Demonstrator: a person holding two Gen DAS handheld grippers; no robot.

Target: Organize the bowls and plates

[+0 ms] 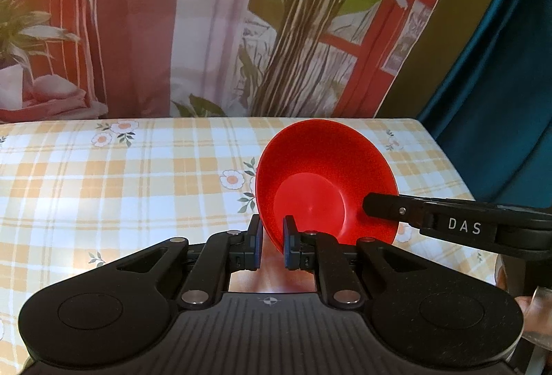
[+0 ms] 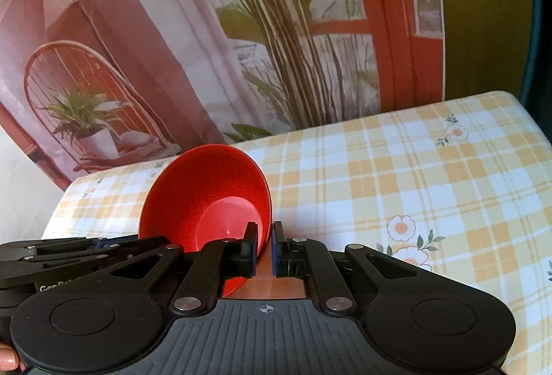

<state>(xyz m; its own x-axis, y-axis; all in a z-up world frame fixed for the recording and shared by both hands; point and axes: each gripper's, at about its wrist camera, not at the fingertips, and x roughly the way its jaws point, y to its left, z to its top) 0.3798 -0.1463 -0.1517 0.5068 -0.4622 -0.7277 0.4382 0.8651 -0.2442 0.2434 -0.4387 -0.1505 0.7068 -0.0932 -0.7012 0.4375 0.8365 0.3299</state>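
A red bowl is held tilted above the checked tablecloth, its inside facing both cameras. My left gripper is shut on the bowl's lower left rim. My right gripper is shut on the bowl's right rim. In the left wrist view the right gripper's finger reaches over the bowl's right edge. In the right wrist view the left gripper's body shows at the lower left, beside the bowl.
The table carries a yellow and white checked cloth with flower prints. A printed backdrop of plants and a red window hangs behind the far edge. A teal curtain hangs at the right, past the table's right edge.
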